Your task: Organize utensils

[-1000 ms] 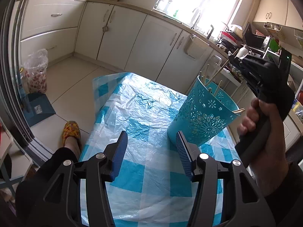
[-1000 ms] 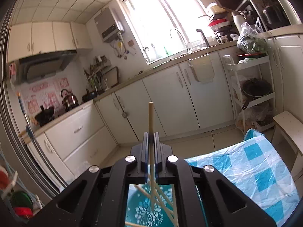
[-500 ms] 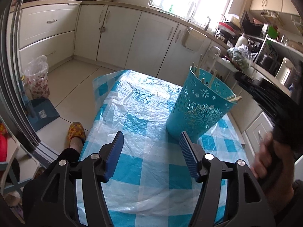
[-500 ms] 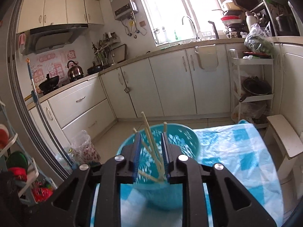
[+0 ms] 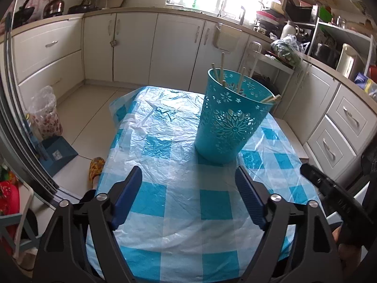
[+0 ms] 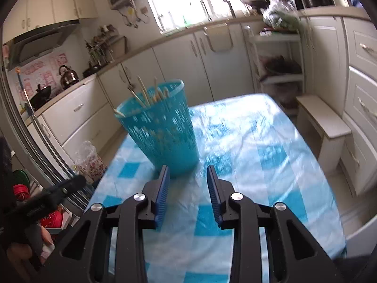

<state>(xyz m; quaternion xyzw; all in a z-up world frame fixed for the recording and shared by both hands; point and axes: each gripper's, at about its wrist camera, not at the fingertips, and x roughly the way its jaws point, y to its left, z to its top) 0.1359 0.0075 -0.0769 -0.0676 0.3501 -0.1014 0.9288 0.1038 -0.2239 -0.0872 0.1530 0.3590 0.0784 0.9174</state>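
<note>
A teal perforated holder (image 5: pixel 229 118) stands upright on the blue-and-white checked table cover (image 5: pixel 183 202), with several wooden chopsticks (image 5: pixel 221 68) sticking out of its top. My left gripper (image 5: pixel 188 176) hovers just in front of the holder, its jaws opening wide with nothing between them. In the right wrist view the same holder (image 6: pixel 162 129) and its chopsticks (image 6: pixel 143 93) sit ahead and slightly left of my right gripper (image 6: pixel 187 175). That gripper's jaws are opening and hold nothing. The right gripper's black body (image 5: pixel 334 198) shows at the left view's right edge.
White kitchen cabinets (image 5: pixel 174 44) run behind the table. A low white stool (image 6: pixel 322 120) stands at the table's far right side. A patterned plastic bag (image 5: pixel 46 113) and a blue dustpan (image 5: pixel 56 153) sit on the floor left of the table. A person's slippered foot (image 5: pixel 96 166) rests by the table's left edge.
My right gripper let go of the chopstick into the holder, opened, and drew back and down toward the table. My left gripper opened wider and backed away from the holder.
</note>
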